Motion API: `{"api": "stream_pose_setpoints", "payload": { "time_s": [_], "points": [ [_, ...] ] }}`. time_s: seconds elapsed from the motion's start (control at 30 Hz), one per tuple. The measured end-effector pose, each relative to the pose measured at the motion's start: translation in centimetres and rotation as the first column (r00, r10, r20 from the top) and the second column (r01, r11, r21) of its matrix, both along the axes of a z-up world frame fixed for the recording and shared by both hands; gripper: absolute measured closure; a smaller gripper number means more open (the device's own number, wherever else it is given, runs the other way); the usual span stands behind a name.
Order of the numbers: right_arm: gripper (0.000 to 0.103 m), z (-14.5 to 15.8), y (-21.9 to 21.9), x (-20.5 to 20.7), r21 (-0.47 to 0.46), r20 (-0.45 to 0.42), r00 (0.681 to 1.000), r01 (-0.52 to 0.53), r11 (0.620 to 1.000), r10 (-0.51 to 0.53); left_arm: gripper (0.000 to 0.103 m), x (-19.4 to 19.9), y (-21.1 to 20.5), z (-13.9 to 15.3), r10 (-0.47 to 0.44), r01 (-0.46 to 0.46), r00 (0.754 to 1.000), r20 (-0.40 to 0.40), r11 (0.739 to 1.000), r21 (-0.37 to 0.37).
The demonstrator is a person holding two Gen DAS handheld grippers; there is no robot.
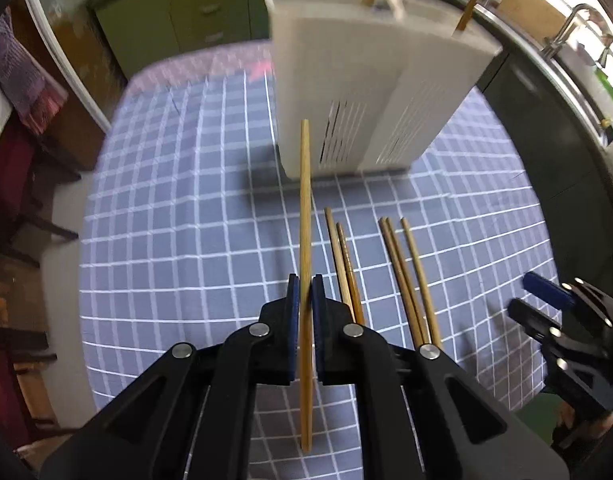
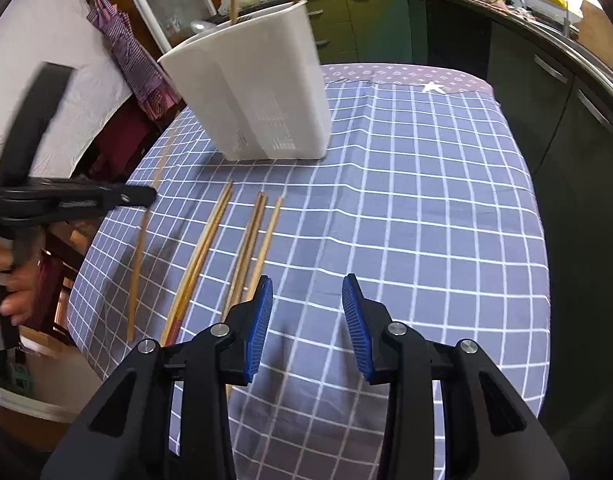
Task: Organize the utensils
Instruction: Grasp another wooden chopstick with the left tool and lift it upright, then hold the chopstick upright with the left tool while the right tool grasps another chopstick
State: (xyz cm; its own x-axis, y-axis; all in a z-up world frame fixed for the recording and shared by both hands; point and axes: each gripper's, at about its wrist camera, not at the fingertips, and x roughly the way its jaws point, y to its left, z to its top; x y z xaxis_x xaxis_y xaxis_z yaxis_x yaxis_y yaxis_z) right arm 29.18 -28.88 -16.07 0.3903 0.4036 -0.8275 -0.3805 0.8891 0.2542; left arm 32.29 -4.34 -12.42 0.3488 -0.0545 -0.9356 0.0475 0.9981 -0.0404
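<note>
White slotted holder [image 1: 370, 92], tan chopsticks [image 1: 346, 264], blue-grey white-checked cloth [image 2: 426, 220] — far hem perhaps mauve, patterned.

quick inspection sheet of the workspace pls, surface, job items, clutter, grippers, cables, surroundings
surface: table under a blue checked cloth, a few creases.
job's things: white utensil holder upright at the far side, chopsticks sticking out of its top; five loose chopsticks lie on the cloth in front of it, a pair and a group of three; one more, the held chopstick, is in the left gripper.
clutter: nothing seen.
grippers: left gripper shut on the held chopstick; right gripper open and empty above the cloth.
cables: nothing seen.
surroundings: green cabinets, dark counter with sink tap, hanging purple cloth.
</note>
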Motion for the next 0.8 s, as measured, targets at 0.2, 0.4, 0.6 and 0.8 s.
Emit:
{"api": "stream_pose_setpoints", "payload": {
  "time_s": [0.2, 0.4, 0.6, 0.8],
  "points": [
    [0.066, 0.6, 2.1, 0.7, -0.029, 0.013, 1.0, -0.022, 0.999, 0.022, 0.097, -3.2, 1.4, 4.1, 0.01, -0.005, 0.99, 0.139, 0.999, -0.034],
    [0.067, -0.8, 4.8, 3.2, -0.061, -0.096, 0.993, -0.073, 0.995, 0.067, 0.097, -6.2, 2.3, 5.4, -0.004, 0.008, 0.971, 0.241, 1.0, -0.015],
    [0.083, -3.1, 7.2, 5.3, -0.147, -0.182, 0.98, -0.105, 0.984, 0.078, 0.097, -8.3, 2.1, 6.2, -0.035, 0.038, 0.958, 0.285, 0.999, -0.004],
    [0.083, -4.0, 8.4, 5.8, -0.191, -0.201, 0.976, -0.118, 0.975, 0.078, 0.097, -9.6, 1.9, 6.4, -0.063, 0.06, 0.949, 0.31, 0.998, 0.019]
  ]
}}
